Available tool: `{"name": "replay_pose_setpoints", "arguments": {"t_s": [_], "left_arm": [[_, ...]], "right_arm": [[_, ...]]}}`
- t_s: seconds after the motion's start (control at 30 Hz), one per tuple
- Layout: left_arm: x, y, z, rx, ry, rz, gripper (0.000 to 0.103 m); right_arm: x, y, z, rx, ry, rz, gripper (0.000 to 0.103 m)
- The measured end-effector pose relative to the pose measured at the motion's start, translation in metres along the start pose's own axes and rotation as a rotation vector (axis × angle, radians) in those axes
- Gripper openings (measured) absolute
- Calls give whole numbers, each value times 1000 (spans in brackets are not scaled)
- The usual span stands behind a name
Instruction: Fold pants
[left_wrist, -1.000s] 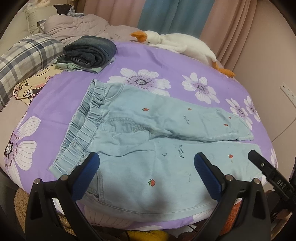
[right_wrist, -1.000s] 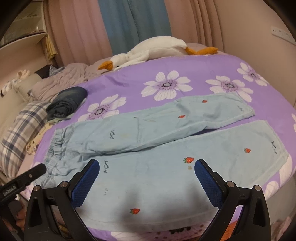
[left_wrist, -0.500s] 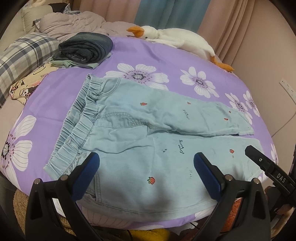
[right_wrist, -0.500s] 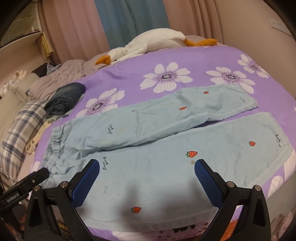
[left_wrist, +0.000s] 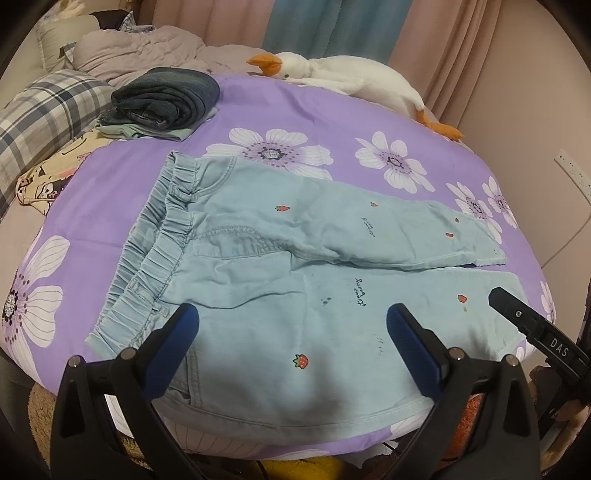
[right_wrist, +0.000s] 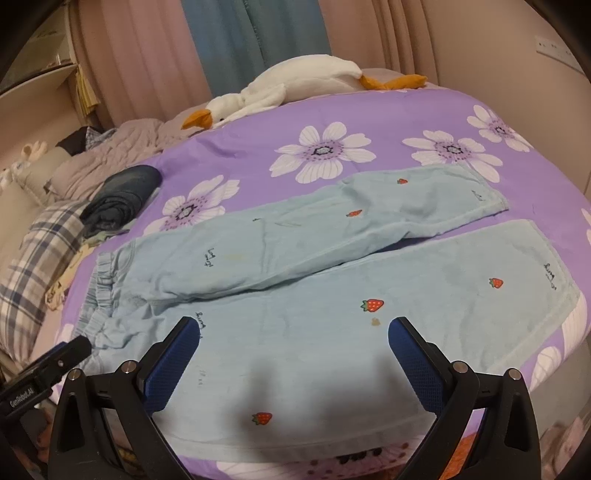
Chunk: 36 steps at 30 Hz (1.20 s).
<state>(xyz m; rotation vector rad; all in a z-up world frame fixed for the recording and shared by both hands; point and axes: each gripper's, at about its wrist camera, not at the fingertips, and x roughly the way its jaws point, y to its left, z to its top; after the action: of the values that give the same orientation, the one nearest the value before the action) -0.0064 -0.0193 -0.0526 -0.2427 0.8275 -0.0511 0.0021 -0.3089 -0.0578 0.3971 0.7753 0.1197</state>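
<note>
Pants: the light blue pants (left_wrist: 258, 280) lie spread flat on the bed, strawberry prints and small dark script scattered over both legs; they reach close to the near edge of the bedspread.
Waistband: the gathered elastic waistband (left_wrist: 155, 240) sits at the left end in the left wrist view, wrinkled, facing the pillows.
Legs: the far leg (right_wrist: 332, 229) angles across and overlaps the top edge of the near leg (right_wrist: 406, 295) around the crotch; their hems lie apart at the right end.
Left gripper: the left gripper (left_wrist: 291, 332) hovers above the near leg beside the waistband, blue-padded fingers spread wide with nothing between them.
Right gripper: the right gripper (right_wrist: 293, 339) hangs over the middle of the near leg, fingers likewise wide apart and holding nothing; its shadow falls on the cloth below.
Bedspread: a purple bedspread (left_wrist: 332, 110) with big white flowers lies under the pants.
Folded clothes: a stack of dark folded clothes (left_wrist: 166, 99) rests beyond the waistband, well apart from the pants.
Goose: a white plush goose (right_wrist: 295, 85) with an orange beak lies along the far edge of the bed.
Pillow: a grey plaid pillow (left_wrist: 44, 114) sits beside the folded stack.
Curtains: pink and blue curtains (right_wrist: 221, 48) hang behind the bed.
</note>
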Motion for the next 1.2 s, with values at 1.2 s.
{"name": "replay_pose_setpoints", "arguments": {"t_s": [1.2], "left_arm": [[-10,-2,-2,35,-142,39,102]], "right_arm": [[3,16,-8,-16,10,-32,102]]}}
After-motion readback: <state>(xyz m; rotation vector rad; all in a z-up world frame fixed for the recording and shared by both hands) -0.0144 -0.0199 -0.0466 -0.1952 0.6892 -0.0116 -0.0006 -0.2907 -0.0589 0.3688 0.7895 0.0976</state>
